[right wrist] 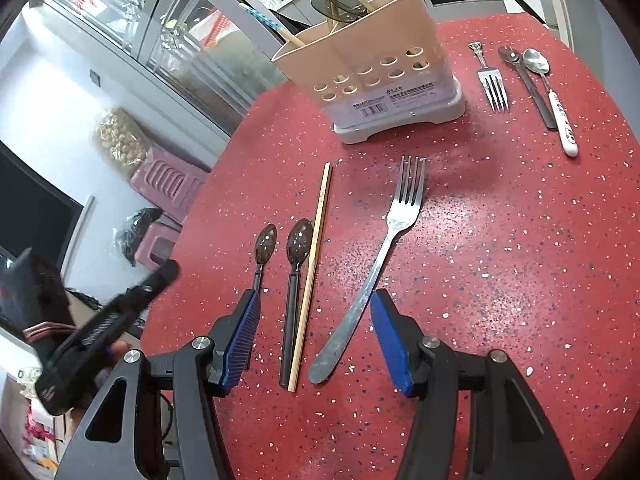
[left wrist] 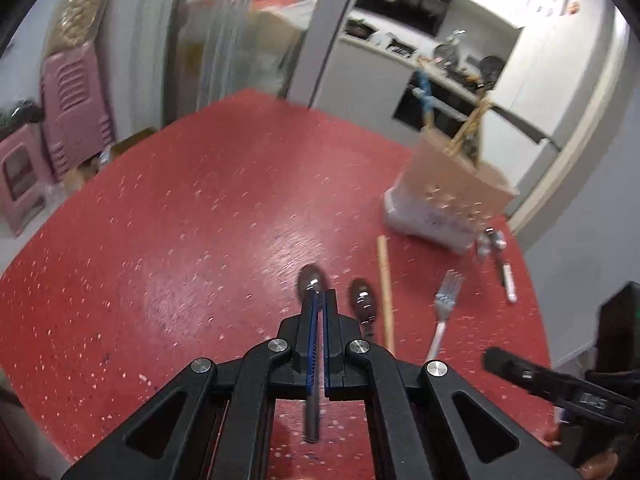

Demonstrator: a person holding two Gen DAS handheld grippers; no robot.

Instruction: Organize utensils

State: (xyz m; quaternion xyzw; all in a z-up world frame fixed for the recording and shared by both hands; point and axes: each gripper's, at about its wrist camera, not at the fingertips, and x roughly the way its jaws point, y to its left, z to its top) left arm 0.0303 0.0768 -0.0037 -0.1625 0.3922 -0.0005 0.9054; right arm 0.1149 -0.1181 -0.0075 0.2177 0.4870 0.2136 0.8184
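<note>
left gripper: jaws pressed together on a thin spoon handle, tilted down | right gripper: jaws spread wide, nothing between, low over table

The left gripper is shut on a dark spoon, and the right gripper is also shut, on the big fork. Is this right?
Not quite. The left gripper is indeed shut on a dark spoon, but the right gripper is open: in the right wrist view its blue pads stand wide apart, and the big fork lies free on the red table between them.

red speckled table, pink plastic stools, glass door, white cabinets
</note>
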